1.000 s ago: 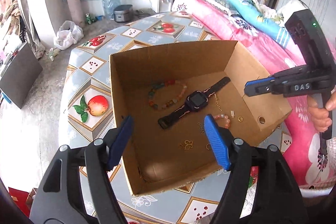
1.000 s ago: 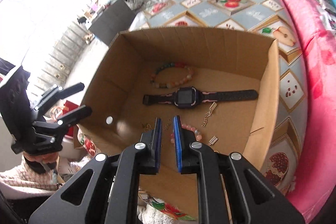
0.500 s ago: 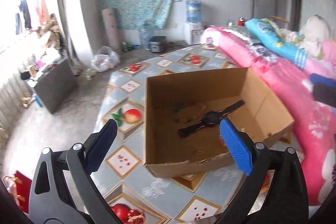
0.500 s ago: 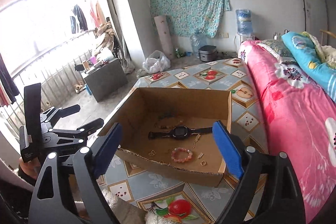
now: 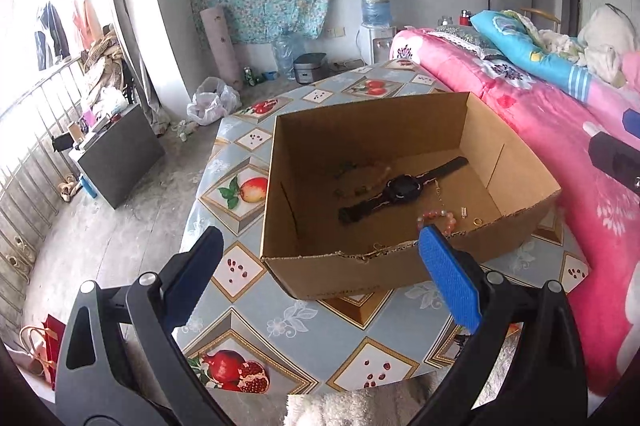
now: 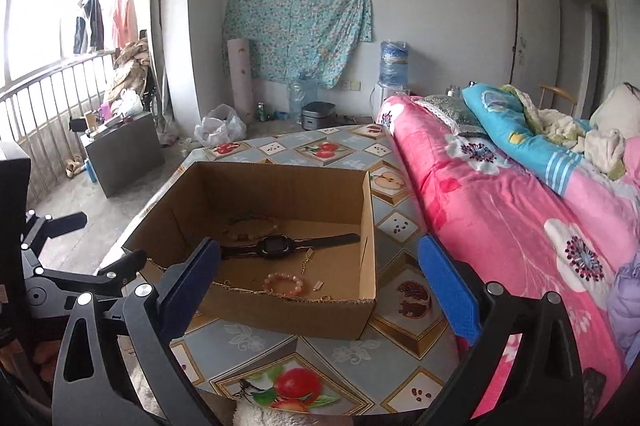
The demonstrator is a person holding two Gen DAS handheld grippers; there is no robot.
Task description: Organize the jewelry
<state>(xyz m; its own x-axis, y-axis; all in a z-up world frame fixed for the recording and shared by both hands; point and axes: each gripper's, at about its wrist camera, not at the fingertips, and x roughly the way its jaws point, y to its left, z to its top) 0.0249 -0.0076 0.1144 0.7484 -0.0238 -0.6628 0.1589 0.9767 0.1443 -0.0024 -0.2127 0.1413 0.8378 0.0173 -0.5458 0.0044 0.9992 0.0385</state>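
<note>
Left wrist view looks down into an open cardboard box (image 5: 400, 278) holding the jewelry: one black watch (image 5: 402, 188) lying flat across the middle, one multicoloured bead bracelet (image 5: 356, 178) behind it, one pink bead bracelet (image 5: 438, 218) near the front wall, a thin chain (image 5: 440, 191) and a gold ring (image 5: 477, 221) beside that. The left gripper (image 5: 320, 278) hangs outside the box, tilted down at its near wall, jaws spread wide and empty. The right gripper (image 6: 320, 278) sits back from the box too, angled down, its jaws still opening with nothing between them; its blue tip shows at the left view's right edge. The box rests on a table (image 5: 280, 310) under a blue fruit-print cloth, beside a bed with a pink floral quilt (image 6: 500, 210). A floral sheet (image 6: 296, 22) hangs on the far wall, with one water dispenser (image 6: 394, 82) below.
</note>
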